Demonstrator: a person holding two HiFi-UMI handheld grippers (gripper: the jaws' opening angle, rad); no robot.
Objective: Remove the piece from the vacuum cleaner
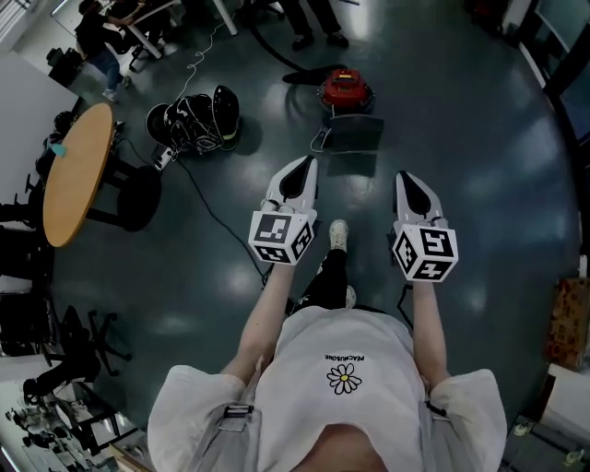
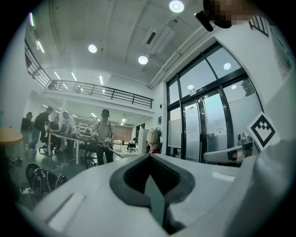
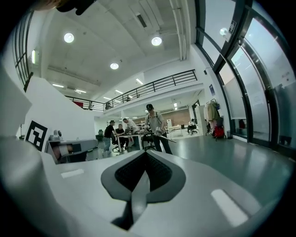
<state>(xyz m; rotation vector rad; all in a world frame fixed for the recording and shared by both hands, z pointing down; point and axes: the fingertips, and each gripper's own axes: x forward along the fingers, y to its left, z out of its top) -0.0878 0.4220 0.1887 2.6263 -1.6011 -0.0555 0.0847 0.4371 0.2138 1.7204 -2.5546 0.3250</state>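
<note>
Sitting at twelve o'clock, the red vacuum cleaner [image 1: 346,89] looks untouched. Left gripper [image 1: 302,171] and right gripper [image 1: 408,182] are pressed together, empty.

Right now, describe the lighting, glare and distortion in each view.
Head view: dim, with a pale sheen on the dark floor around the red vacuum cleaner. Left gripper view: fisheye-curved, black corners, ceiling lamps glaring, the left hand-held gripper looks soft. Right gripper view: same curvature, bright windows.

Dark glossy floor [image 1: 479,138]; round wooden table [image 1: 78,171] at nine o'clock; tall glass wall [image 2: 208,115] at three o'clock; ceiling lights [image 3: 156,41] overhead.
</note>
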